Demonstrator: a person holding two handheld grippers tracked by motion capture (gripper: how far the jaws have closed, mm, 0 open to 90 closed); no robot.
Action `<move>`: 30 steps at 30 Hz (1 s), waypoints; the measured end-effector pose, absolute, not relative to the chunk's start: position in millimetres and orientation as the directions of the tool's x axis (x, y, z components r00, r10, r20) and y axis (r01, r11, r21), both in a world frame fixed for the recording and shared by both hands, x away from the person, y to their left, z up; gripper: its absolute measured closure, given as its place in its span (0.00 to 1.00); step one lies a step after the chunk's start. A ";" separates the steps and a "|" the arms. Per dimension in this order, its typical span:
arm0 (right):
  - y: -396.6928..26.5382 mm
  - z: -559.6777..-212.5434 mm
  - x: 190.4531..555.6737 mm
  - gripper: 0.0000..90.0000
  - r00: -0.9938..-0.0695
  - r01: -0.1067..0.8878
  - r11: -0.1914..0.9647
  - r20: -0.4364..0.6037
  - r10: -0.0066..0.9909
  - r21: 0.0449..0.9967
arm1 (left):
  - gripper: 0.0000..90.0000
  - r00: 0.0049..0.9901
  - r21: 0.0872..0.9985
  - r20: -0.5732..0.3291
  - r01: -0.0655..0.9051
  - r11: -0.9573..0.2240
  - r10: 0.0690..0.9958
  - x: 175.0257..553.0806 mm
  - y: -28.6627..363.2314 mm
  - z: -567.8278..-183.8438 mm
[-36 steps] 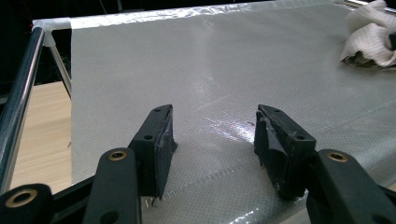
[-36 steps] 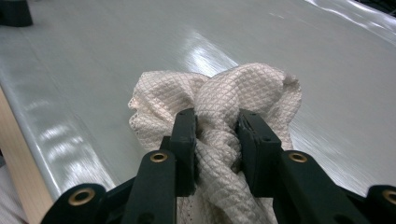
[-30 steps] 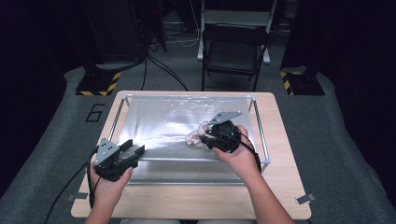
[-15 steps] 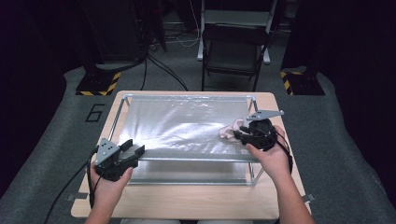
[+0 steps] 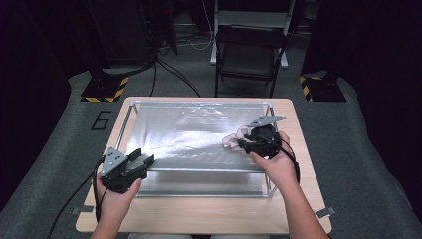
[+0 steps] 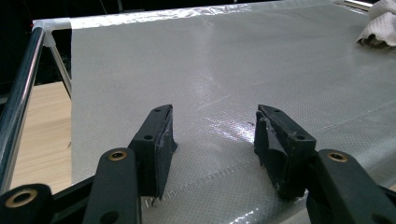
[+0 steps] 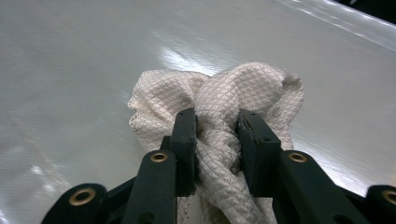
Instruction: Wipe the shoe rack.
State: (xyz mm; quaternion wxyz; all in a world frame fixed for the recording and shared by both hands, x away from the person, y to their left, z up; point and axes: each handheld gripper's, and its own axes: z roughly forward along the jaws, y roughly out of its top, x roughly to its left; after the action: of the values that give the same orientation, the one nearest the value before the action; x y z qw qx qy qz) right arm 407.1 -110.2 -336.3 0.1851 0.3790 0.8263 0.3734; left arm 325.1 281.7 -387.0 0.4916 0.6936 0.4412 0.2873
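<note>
One wooden table (image 5: 199,214) carries everything we work with, and on it stands one metal frame (image 5: 271,149) whose top is covered by one stretched sheet of shiny clear film (image 5: 189,134). Behind the table we count one dark folding chair (image 5: 249,55) and two yellow-and-black striped stand bases (image 5: 104,89) on the grey floor, plus one painted figure six (image 5: 101,120) left of the table. We hold two grippers. Our left gripper (image 5: 142,160) sits at the near left edge of the film with its jaws spread apart and nothing between them; in the left gripper view both black jaws hover just over the film. Our right gripper (image 5: 242,143) is on the right part of the film, its jaws pinching one crumpled white cloth (image 7: 224,98) with a quilted diamond weave, which rests on the film; the same cloth peeks in at the top right corner of the left gripper view. The cloth's lower part is hidden behind the jaws in the right gripper view, the frame's legs are hard to make out through the film, and the background beyond the chair is too dark to read.
</note>
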 end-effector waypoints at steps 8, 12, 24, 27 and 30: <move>-68.2 -337.6 391.4 0.77 -0.724 0.444 0.479 -0.012 0.690 0.757 | 0.52 0.439 0.935 -0.035 0.331 -0.125 0.898 324.8 280.5 -387.3; -46.6 -339.7 392.1 0.77 -0.731 0.445 0.477 0.000 0.682 0.758 | 0.52 0.437 0.936 -0.035 0.330 -0.124 0.899 324.8 280.2 -387.4; 3.2 -342.3 391.8 0.76 -0.786 0.387 0.505 -0.011 0.618 0.771 | 0.52 0.439 0.935 -0.035 0.331 -0.125 0.898 324.7 280.5 -387.3; -8.2 -343.5 393.7 0.76 -0.777 0.419 0.473 0.037 0.628 0.775 | 0.52 0.436 0.935 -0.038 0.332 -0.122 0.899 324.7 279.8 -387.3; -23.7 -343.1 394.1 0.76 -0.754 0.432 0.458 0.033 0.656 0.777 | 0.52 0.436 0.935 -0.038 0.332 -0.122 0.899 324.8 279.9 -387.3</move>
State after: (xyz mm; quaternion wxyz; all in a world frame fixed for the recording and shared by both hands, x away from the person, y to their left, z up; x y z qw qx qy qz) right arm 394.1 -23.7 -343.1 0.1367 0.3228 0.8427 0.4085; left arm 324.8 279.9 -387.3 0.4905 0.6910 0.4455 0.2889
